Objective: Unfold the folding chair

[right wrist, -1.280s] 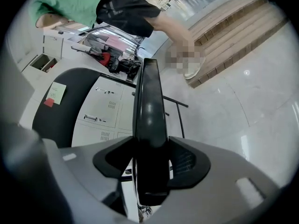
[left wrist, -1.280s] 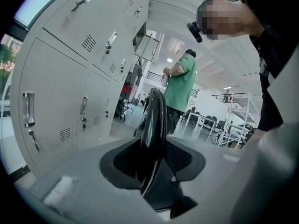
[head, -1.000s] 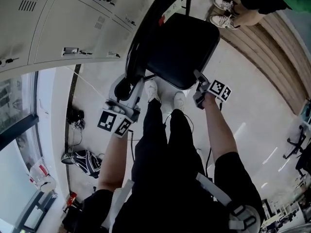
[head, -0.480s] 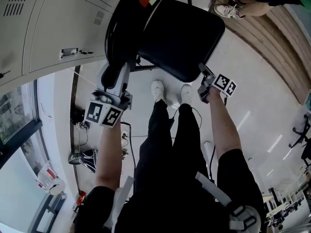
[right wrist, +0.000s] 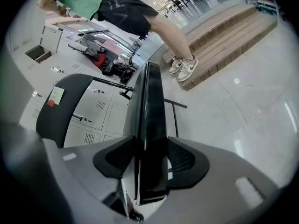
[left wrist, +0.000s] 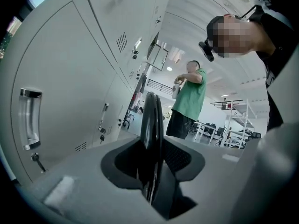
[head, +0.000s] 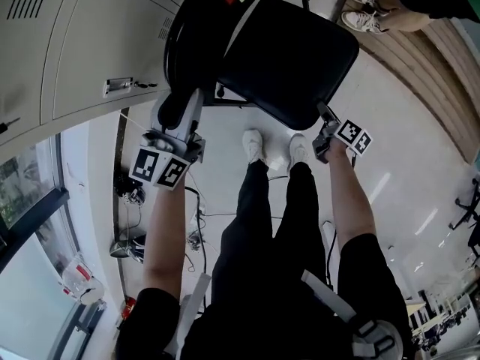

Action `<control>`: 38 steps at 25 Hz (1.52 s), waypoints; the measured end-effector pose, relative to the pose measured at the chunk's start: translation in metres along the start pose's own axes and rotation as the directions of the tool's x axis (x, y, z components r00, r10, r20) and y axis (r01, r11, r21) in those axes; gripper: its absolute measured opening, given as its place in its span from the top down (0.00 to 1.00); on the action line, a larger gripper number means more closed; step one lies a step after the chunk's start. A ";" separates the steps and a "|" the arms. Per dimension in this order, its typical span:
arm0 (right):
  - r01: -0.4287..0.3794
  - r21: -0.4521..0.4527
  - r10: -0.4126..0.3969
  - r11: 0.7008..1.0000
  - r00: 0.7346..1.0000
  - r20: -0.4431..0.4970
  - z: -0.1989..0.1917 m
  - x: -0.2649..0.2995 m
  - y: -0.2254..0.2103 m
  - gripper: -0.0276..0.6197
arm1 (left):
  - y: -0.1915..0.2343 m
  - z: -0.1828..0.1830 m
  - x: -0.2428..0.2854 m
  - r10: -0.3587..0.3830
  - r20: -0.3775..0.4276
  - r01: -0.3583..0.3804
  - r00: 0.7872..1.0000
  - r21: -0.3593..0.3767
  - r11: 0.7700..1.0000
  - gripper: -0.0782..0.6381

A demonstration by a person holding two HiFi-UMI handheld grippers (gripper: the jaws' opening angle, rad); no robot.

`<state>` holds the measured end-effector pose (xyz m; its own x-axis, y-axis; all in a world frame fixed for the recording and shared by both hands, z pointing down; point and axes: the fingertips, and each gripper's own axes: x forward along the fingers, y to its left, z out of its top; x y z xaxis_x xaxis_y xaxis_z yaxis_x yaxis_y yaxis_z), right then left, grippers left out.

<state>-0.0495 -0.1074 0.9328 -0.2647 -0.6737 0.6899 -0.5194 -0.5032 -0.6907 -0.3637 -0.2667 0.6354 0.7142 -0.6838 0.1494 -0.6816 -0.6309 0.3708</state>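
Our left gripper (head: 178, 103): fingers closing on the folding chair (head: 292, 58) backrest rim (left wrist: 152, 139). Right gripper (head: 324, 118): fingers clenched on seat edge (right wrist: 149, 125).

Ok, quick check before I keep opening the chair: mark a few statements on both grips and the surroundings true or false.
The right gripper is clamped on the edge of the seat. True.
The left gripper holds nothing. False: the rim of the chair back sits between its jaws, which are closing on it.
Grey lockers stand beside the chair. True.
No other person is in view. False: a person in a green shirt stands beyond it.
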 end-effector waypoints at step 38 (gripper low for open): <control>0.285 -0.019 -0.285 0.958 0.952 -0.109 -0.040 0.056 -0.061 0.54 | 0.151 -0.017 0.023 0.116 0.129 -0.094 0.985 -0.167 0.981 0.68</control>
<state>-0.0649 -0.0924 1.0221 -0.1923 -0.4392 0.8776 -0.5885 -0.6640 -0.4613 -0.4475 -0.3722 0.7102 0.6036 -0.7940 0.0723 -0.7095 -0.4936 0.5029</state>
